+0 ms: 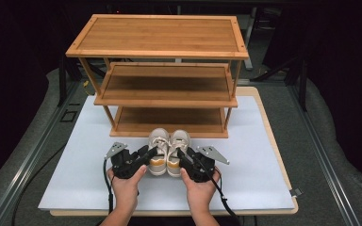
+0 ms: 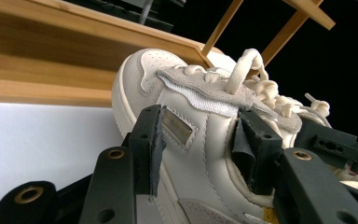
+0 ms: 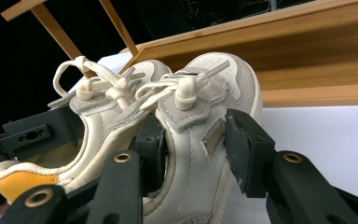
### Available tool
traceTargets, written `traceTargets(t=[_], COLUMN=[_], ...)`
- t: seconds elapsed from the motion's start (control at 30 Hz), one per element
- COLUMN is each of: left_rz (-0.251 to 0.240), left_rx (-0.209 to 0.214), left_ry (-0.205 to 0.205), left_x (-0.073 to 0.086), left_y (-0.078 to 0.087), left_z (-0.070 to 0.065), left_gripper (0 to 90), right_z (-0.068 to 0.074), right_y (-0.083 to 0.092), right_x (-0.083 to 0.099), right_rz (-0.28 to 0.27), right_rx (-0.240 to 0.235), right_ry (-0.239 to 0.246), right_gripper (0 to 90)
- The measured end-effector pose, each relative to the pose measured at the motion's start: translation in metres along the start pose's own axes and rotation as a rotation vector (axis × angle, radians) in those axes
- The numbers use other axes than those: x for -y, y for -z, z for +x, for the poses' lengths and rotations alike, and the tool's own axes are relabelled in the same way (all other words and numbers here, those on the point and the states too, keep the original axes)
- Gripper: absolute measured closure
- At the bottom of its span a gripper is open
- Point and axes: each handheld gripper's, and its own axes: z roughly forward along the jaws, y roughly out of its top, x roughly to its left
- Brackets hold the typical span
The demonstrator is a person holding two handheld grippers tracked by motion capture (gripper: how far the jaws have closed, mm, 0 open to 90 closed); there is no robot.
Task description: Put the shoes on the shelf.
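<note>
Both claws are on the pair now! The left claw (image 1: 152, 151) has its jaws clamped across the collar wall of the left shoe (image 1: 159, 153), one jaw outside, one down inside the opening; the right claw (image 1: 183, 154) grips the right shoe (image 1: 178, 153) the same way. The 2 shoes sit side by side on the white table (image 1: 75, 160), between the claws, toes pointing ahead. I'd judge them light but soft: padded uppers that squash, loose laces (image 3: 98, 79) that could snag. The collar looks the firmest hold. Straight ahead of both claws stands the 3-tier wooden rack (image 1: 158, 47), its bottom shelf's front edge (image 1: 169, 133) just beyond the toes, with the side posts framing a fairly narrow opening.
</note>
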Motion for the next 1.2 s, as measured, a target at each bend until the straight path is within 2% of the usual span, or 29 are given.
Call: traceTargets(t=[0.07,0.1,0.13,0.27,0.4,0.43,0.53,0.57,0.6,0.7,0.77,0.8,0.93,0.97,1.2], left_rz=[-0.001,-0.001,-0.005,-0.01,-0.008,-0.011,-0.014,-0.013,-0.014,-0.014,-0.016,-0.014,-0.017,-0.018,-0.025], left_rx=[0.001,0.002,0.002,0.009,0.011,0.01,0.01,0.009,0.01,0.011,0.013,0.013,0.015,0.015,0.016], left_ry=[0.003,0.005,0.006,0.0,-0.001,-0.002,0.002,0.002,0.0,0.002,0.0,-0.001,0.003,0.001,-0.007], left_x=[-0.003,-0.004,-0.006,-0.01,-0.014,-0.015,-0.017,-0.017,-0.018,-0.02,-0.021,-0.023,-0.027,-0.028,-0.039], left_y=[0.0,0.001,0.001,0.003,0.005,0.006,0.007,0.007,0.007,0.008,0.009,0.01,0.012,0.013,0.018], left_z=[0.0,0.0,-0.001,-0.004,-0.006,-0.006,-0.007,-0.007,-0.007,-0.007,-0.008,-0.008,-0.009,-0.009,-0.013], left_gripper=[55.3,55.3,55.3,55.3,55.3,55.4,55.3,55.4,55.4,55.4,55.4,55.4,55.4,55.4,55.4], right_z=[0.0,0.001,0.001,0.004,0.006,0.007,0.009,0.009,0.01,0.011,0.012,0.012,0.015,0.016,0.022], right_y=[0.002,0.0,0.002,0.004,0.007,0.007,0.007,0.008,0.007,0.009,0.008,0.01,0.011,0.011,0.013], right_x=[-0.003,-0.003,-0.004,-0.01,-0.015,-0.015,-0.017,-0.019,-0.019,-0.021,-0.022,-0.023,-0.027,-0.028,-0.036], right_rz=[0.012,-0.009,0.014,-0.014,0.005,-0.001,-0.01,0.011,-0.01,0.01,-0.004,0.009,0.004,-0.003,-0.016], right_rx=[0.0,-0.002,-0.009,-0.001,-0.004,0.011,0.003,-0.007,0.001,-0.002,0.002,0.0,0.009,-0.006,-0.008], right_ry=[0.003,-0.003,-0.004,-0.003,0.003,0.005,0.01,0.012,0.008,0.01,0.01,0.015,0.012,0.01,0.011], right_gripper=[59.3,59.3,59.3,59.2,59.2,59.2,59.2,59.2,59.2,59.2,59.2,59.2,59.2,59.2,59.2])
